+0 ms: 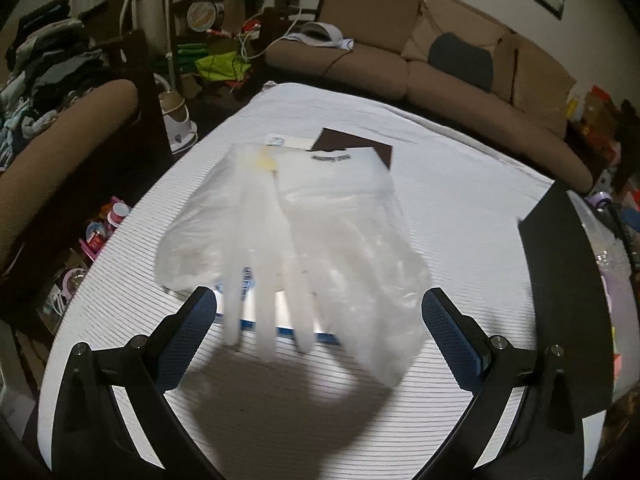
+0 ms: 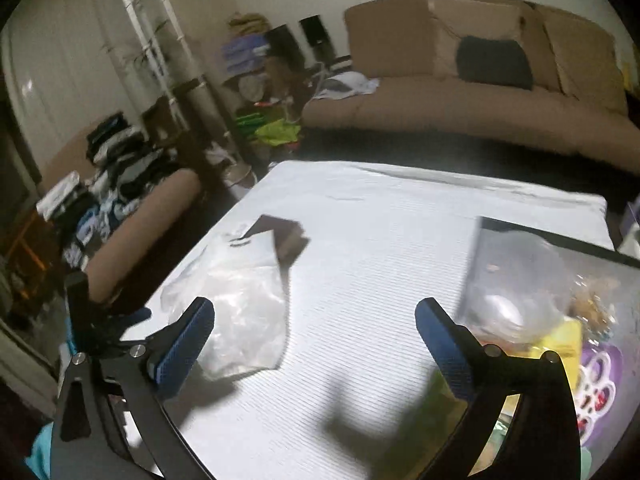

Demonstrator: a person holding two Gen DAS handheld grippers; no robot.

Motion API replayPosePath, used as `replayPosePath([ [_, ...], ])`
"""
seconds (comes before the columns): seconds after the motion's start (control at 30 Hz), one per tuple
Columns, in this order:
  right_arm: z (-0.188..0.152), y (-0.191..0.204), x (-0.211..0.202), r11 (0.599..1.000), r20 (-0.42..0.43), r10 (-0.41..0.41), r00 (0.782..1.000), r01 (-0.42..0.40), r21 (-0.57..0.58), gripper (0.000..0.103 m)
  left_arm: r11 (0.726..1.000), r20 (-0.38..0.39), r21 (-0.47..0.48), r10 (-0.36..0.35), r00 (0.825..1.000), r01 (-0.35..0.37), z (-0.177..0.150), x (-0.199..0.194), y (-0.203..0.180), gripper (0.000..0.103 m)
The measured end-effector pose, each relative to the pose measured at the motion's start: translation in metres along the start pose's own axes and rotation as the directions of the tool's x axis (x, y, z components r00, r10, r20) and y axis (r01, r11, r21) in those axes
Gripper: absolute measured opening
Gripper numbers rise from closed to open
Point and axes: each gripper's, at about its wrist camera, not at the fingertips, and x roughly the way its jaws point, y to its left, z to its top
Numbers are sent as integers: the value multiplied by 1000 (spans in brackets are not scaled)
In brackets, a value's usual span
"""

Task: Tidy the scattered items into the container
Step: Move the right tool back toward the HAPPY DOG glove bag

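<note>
A: From the left wrist we see our left gripper (image 1: pixel 319 312) spread wide, nothing pinched. Just ahead of its blue, dimpled pads lies a crinkly clear plastic bag (image 1: pixel 344 216) with translucent gloves (image 1: pixel 264 280) inside, fingers pointing back at us.

B: Under the bag's near end sits a flat white-and-blue box (image 1: pixel 280 326); past its far end, a dark brown card (image 1: pixel 352 145). All on a white, finely ribbed tablecloth (image 1: pixel 460 200). Off our right finger, a black-walled container (image 1: pixel 560 264).

A: Behind the table, a tan sofa (image 1: pixel 380 64); to the left, a brown chair (image 1: pixel 60 136) and cluttered shelves.

B: On the right wrist, our right gripper (image 2: pixel 315 308) also stands fully apart and empty. The glove bag rests just beyond its left finger.

A: Beside the right finger, the container (image 2: pixel 560 236) shows clear wrappings, something yellow and a purple flower-shaped tray (image 2: pixel 600 384). Everything is a bit blurred. The other gripper shows at the left edge.
</note>
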Motion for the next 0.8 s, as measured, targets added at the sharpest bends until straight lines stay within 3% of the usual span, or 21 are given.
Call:
replayPosePath([
  [0.33,-25,57,82,999,-53,-44,998,42,-35,103,998,-34,-63,17,999,-19,-4,15,46,103],
  [0.63,-50,74,161,998,-137,37,990,-43,-41,103,960,-74,-279,-17,997,-4,-16,23,115,103],
  [0.8,-49,58,196,998,-173,38,984,-28,58,103,945,-105,-327,-48,993,11,-21,35,126,103],
])
